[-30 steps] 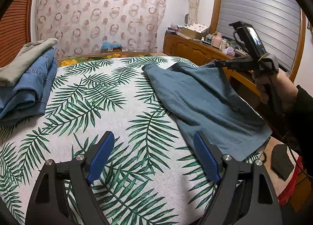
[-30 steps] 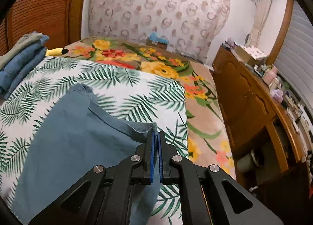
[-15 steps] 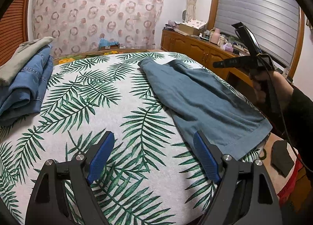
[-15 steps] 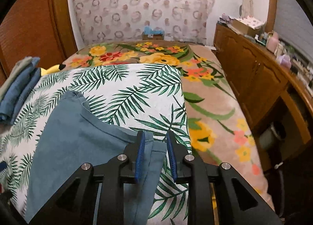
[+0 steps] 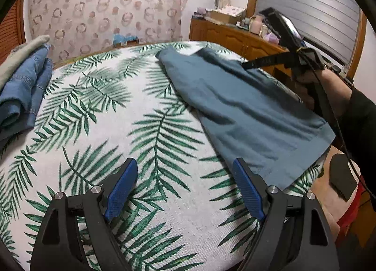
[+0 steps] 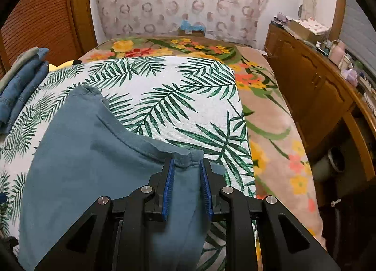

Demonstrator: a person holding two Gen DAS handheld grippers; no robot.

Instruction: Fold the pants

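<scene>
The teal-blue cotton pants are lying spread across the white bedspread with green palm-leaf print, running diagonally from the far middle of the bed to its near right edge. The right gripper is sitting over the waistband corner: a bunched fold of that corner is lying between its blue pads, but the pads are standing slightly apart with gaps on both sides, not pinching the cloth. The left gripper is hovering over bare bedspread with its jaws spread wide and nothing between them; the pants' hem end is lying just beside its right finger, not touching as far as I can tell.

Left wrist view only: the person's right hand in a dark sleeve is gripping the right tool's handle above the far end of the pants, and a black flat piece is lying off the bed's right edge.

Right wrist view only: a floral blanket in beige, yellow and orange is showing under and beyond the palm-print spread, plus a yellow soft item behind the stack.

A stack of folded blue denim with a grey-green garment on top is sitting at the bed's left edge, well apart from the pants. On the brown wooden cabinet, an open cardboard box is holding patterned cloth or paper; can't tell which.
</scene>
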